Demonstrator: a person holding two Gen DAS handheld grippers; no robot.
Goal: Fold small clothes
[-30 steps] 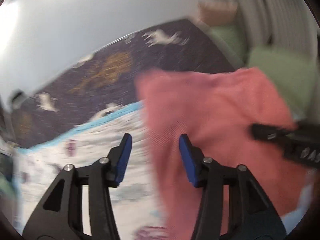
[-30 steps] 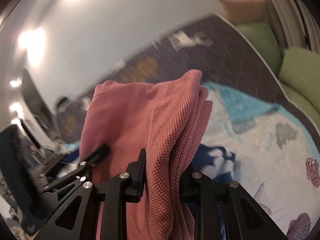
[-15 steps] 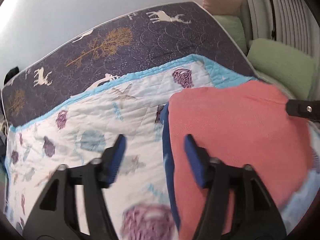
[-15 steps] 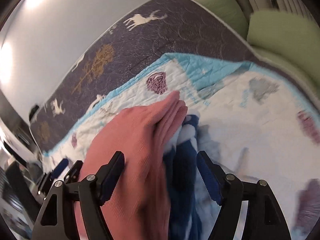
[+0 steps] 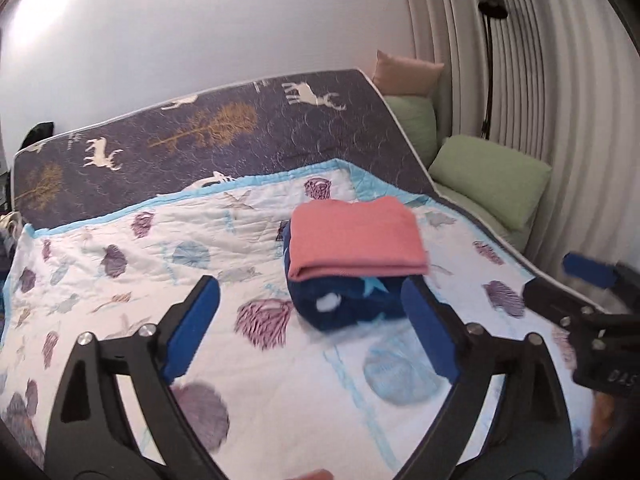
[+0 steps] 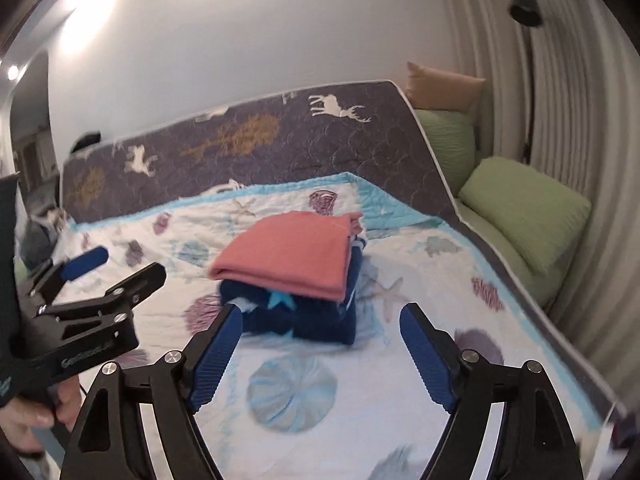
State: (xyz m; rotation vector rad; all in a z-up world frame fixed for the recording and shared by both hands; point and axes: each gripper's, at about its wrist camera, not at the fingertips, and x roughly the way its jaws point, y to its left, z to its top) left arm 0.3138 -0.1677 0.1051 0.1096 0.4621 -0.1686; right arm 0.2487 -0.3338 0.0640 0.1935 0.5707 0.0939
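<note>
Pink garment (image 5: 356, 240): I see it folded into a flat rectangle on top of the stack, about the middle of the quilt, towards the far side.
Long axis: from my left wrist camera the longer side runs left to right across the bed, roughly in line with the headboard edge of the mattress.
Fold edge: the rounded, doubled edge faces my grippers; the looser corners (image 6: 354, 220) point away, toward the dark mattress.
Navy garment (image 5: 348, 300): folded underneath the pink one, bulkier, with pale star and dot marks; its near side sticks out past the pink edge.
Quilt (image 5: 120, 280): white with shells and starfish and a light blue border; the stack rests directly on it.
Mattress (image 5: 240, 132): dark cover with deer and trees, beyond the quilt's far edge.
Green pillow (image 5: 492, 184): off to the right of the bed, well apart from the stack.
Left gripper (image 5: 312, 328): my jaws are spreading apart with nothing between the pads; the stack lies just beyond the fingertips, untouched.
Right gripper (image 6: 320, 348): jaws likewise widening and empty; the navy garment's near edge sits ahead of the tips.
Left hand (image 6: 28, 412): I can see it wrapped around the left gripper's handle at the lower left of the right wrist view.
</note>
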